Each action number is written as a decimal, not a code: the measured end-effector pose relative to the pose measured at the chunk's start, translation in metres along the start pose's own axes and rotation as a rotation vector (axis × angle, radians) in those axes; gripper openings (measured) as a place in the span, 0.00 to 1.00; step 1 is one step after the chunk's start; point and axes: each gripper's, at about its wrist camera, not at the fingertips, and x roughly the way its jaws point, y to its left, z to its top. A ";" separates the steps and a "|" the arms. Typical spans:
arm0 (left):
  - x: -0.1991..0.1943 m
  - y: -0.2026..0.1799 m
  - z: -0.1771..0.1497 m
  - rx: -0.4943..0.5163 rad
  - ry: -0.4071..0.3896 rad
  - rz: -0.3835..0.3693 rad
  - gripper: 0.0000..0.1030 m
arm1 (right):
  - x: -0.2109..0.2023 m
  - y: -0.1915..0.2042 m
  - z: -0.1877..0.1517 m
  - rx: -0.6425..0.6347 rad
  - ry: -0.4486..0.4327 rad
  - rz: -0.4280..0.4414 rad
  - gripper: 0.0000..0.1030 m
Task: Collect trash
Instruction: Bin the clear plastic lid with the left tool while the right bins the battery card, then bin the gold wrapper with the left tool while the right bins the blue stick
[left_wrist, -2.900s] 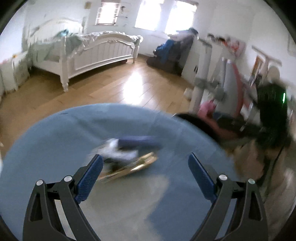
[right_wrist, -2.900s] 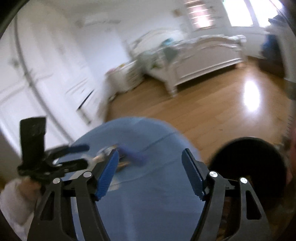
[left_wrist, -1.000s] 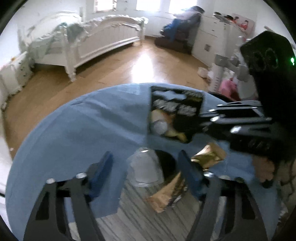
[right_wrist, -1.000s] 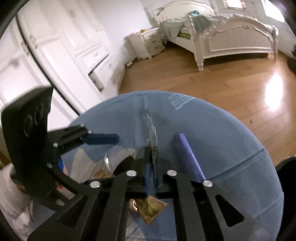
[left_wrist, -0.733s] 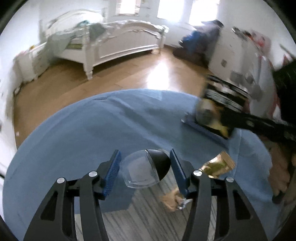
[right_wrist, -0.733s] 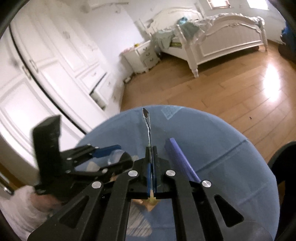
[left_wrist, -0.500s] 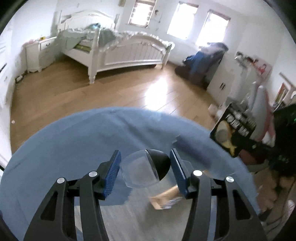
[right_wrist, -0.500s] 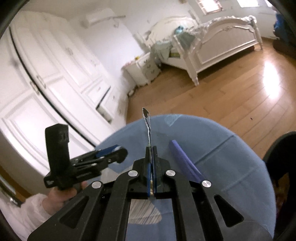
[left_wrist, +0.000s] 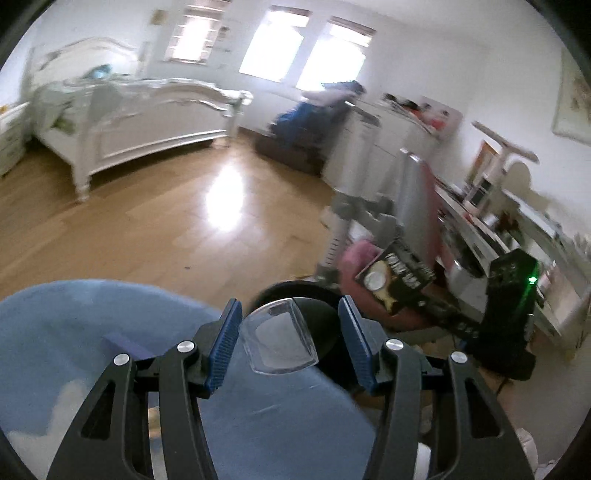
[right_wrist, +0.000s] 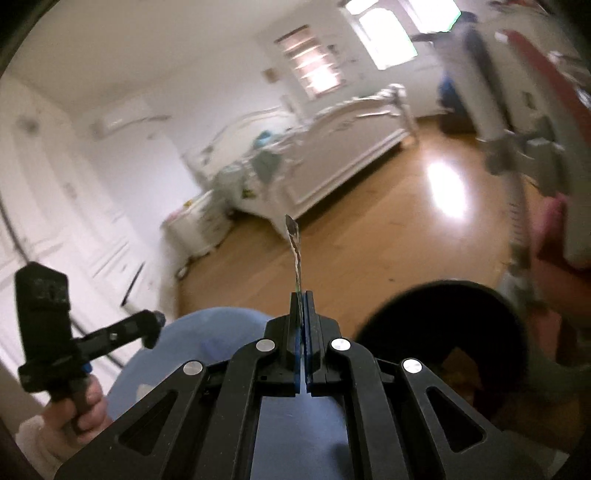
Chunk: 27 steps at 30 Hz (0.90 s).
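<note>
left fingers (left_wrist: 224, 341) around clear cup (left_wrist: 279, 341)

Open wood floor (left_wrist: 155, 229) spreads from ten to one o'clock — free passage as far as the white bed (left_wrist: 140, 122). At two o'clock a grey stand (left_wrist: 343, 206) and cluttered shelves (left_wrist: 491, 229) crowd the black bin (right_wrist: 439, 325) — its mouth is unobstructed.

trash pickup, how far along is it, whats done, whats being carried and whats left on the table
Done: the black bin already shows something brownish inside. In hand: the left gripper is shut on a clear plastic cup; the right gripper is shut on a black snack wrapper. Left: a purple object remains on the blue table.
</note>
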 end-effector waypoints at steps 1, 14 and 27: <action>0.012 -0.011 0.001 0.013 0.010 -0.016 0.52 | 0.001 -0.013 -0.001 0.022 0.003 -0.010 0.03; 0.123 -0.071 -0.016 0.084 0.166 -0.085 0.54 | 0.023 -0.107 -0.026 0.175 0.051 -0.066 0.03; 0.047 -0.060 -0.023 0.300 0.113 0.011 0.88 | 0.023 -0.075 -0.030 0.107 0.053 -0.105 0.70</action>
